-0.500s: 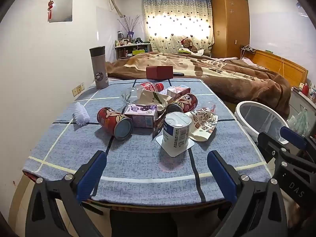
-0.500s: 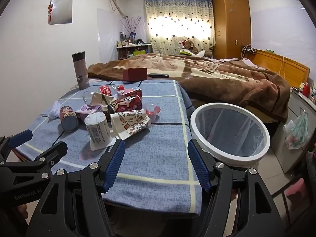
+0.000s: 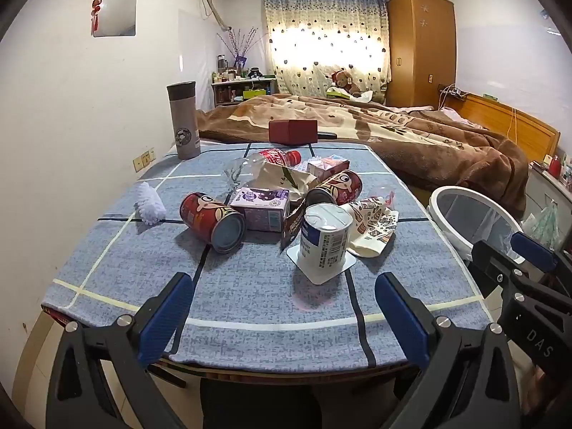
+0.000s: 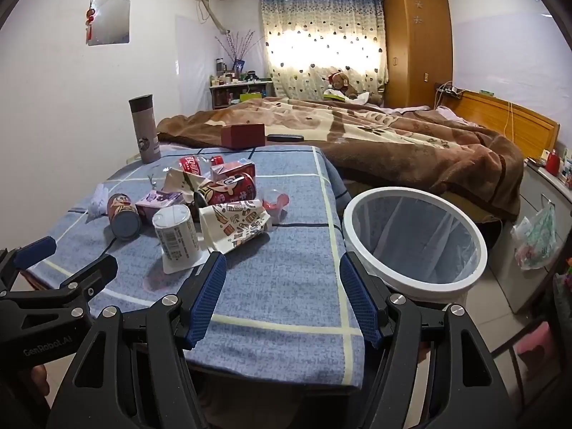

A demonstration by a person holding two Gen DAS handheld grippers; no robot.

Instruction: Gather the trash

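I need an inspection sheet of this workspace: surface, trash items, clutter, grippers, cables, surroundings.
Surface: table under a blue checked cloth.
Job's things: white cup upside down; two red cans on their sides; purple carton; patterned wrapper; white bin lined, beside the table.
Clutter: grey flask, red box, white brush.
Grippers: left gripper open, empty; right gripper open, empty.
Cables: cords at the headboard.
Surroundings: bed with brown blanket, wardrobe.
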